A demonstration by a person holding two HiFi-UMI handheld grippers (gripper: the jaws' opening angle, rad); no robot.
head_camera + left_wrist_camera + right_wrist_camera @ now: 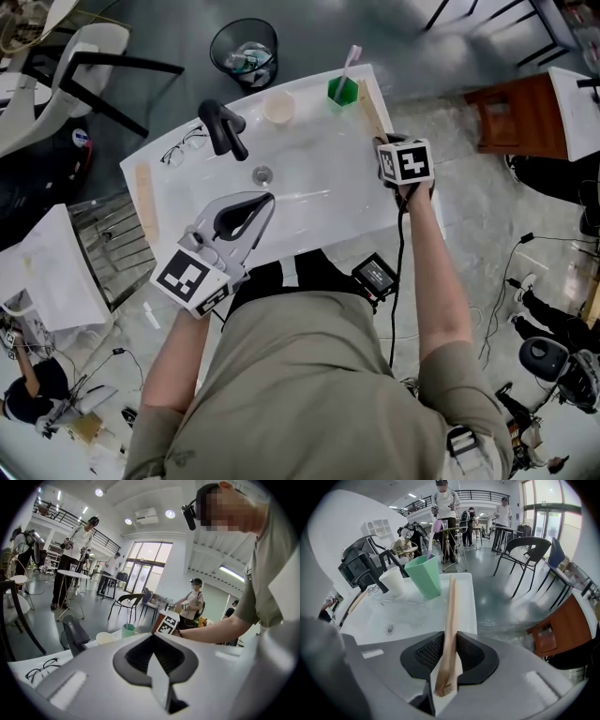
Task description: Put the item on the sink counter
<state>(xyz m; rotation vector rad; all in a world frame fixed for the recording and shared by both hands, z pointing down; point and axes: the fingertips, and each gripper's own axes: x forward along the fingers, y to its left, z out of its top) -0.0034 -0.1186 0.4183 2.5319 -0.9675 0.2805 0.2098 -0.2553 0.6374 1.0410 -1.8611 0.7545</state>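
Note:
A long, thin wooden strip (451, 613) lies along the right rim of the white sink counter (309, 202), and it also shows in the head view (371, 108). My right gripper (450, 639) is at the strip's near end, shut on it, with both pads against its sides. In the head view, the right gripper (388, 142) sits at the counter's right edge under its marker cube. My left gripper (268, 199) hovers over the near left part of the basin, shut with nothing in it. Its jaws (152, 637) meet at the tips.
On the counter stand a black faucet (223, 127), a white cup (278, 108) and a green cup (342, 90) holding a toothbrush. Glasses (183, 148) and a second wooden strip (143, 202) lie at the left. A drain (262, 174) is mid-basin. A bin (244, 52) stands beyond.

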